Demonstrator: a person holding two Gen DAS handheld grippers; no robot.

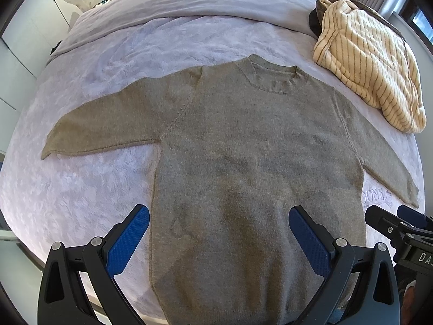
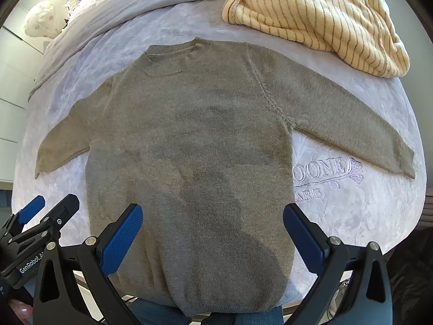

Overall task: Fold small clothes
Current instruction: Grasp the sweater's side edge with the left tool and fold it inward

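A small grey-green knit sweater (image 1: 251, 146) lies flat, front up, on a lavender bedspread (image 1: 81, 189), both sleeves spread out and collar at the far end. It also shows in the right wrist view (image 2: 194, 140). My left gripper (image 1: 219, 214) is open and empty, hovering above the sweater's lower body near its left edge. My right gripper (image 2: 213, 211) is open and empty above the lower body too. Each gripper shows at the edge of the other's view: the right one (image 1: 389, 219) and the left one (image 2: 54, 203).
A cream striped garment (image 1: 370, 65) lies bunched at the bed's far right, also in the right wrist view (image 2: 319, 13). The bedspread (image 2: 365, 203) carries embroidered lettering right of the sweater. A folded-back duvet (image 1: 189, 2) crosses the far end. The sweater's hem lies at the bed's near edge.
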